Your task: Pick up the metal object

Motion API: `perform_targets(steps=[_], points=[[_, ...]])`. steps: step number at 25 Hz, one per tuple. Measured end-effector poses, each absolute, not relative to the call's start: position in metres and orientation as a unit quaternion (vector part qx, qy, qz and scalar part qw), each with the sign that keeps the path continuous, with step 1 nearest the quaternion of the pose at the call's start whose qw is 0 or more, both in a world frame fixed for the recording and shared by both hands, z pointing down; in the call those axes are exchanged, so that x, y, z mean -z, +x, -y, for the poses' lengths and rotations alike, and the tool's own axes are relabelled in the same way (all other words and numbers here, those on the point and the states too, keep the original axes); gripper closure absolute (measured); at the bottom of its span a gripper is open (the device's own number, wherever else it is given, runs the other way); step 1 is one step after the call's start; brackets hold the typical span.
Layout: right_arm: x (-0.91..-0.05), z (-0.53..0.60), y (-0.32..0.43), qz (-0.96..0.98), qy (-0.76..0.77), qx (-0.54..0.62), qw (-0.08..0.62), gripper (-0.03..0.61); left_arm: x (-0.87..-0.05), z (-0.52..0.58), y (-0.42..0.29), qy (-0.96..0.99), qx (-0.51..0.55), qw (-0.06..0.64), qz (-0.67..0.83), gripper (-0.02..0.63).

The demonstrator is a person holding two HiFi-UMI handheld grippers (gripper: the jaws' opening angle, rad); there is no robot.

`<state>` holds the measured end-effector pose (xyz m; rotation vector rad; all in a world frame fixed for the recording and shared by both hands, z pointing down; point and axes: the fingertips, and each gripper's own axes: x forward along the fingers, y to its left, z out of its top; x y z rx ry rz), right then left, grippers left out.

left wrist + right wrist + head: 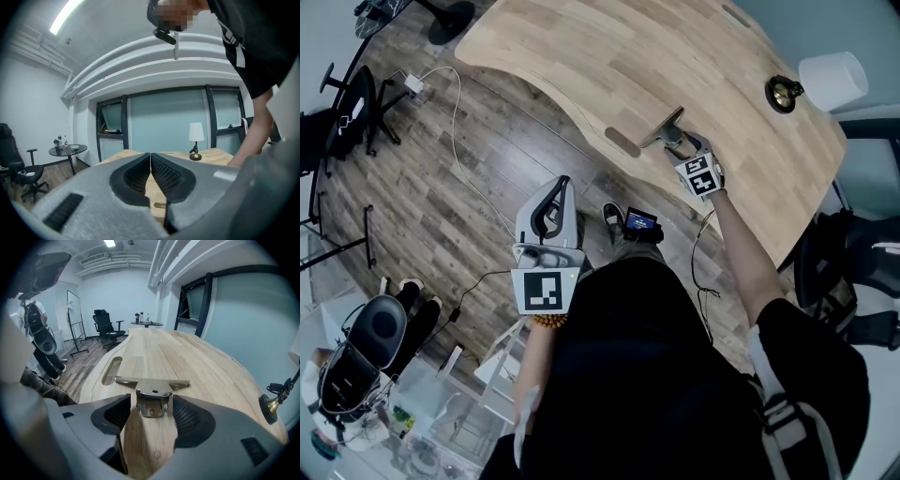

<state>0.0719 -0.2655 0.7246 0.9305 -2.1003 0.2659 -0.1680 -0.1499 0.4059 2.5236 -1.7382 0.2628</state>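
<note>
Jaws on the right gripper (151,405) sit spread either side of the shiny T-shaped metal bracket (152,386) on the light wooden counter (187,357), not squeezing it. Left gripper (150,159) has its jaws pressed together, empty.

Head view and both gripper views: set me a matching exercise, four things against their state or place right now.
Things:
1. metal object
2. left gripper
3. right gripper
4. lamp

States or places:
A. jaws together, nothing between them
B. stands upright near one end of the table
C. jaws apart, one on each side of a thing
D. lies flat on the wood

Pairs: 1-D, 2-A, 3-C, 4-B
</note>
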Motion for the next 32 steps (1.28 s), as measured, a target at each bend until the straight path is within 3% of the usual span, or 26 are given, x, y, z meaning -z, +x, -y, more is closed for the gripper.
perform_targets(steps=[32], points=[[-0.741, 0.281, 0.063, 0.834, 0.362, -0.137, 0.393, 0.307, -0.412, 0.139, -0.17, 0.812, -0.086, 0.04, 0.575, 0.594]])
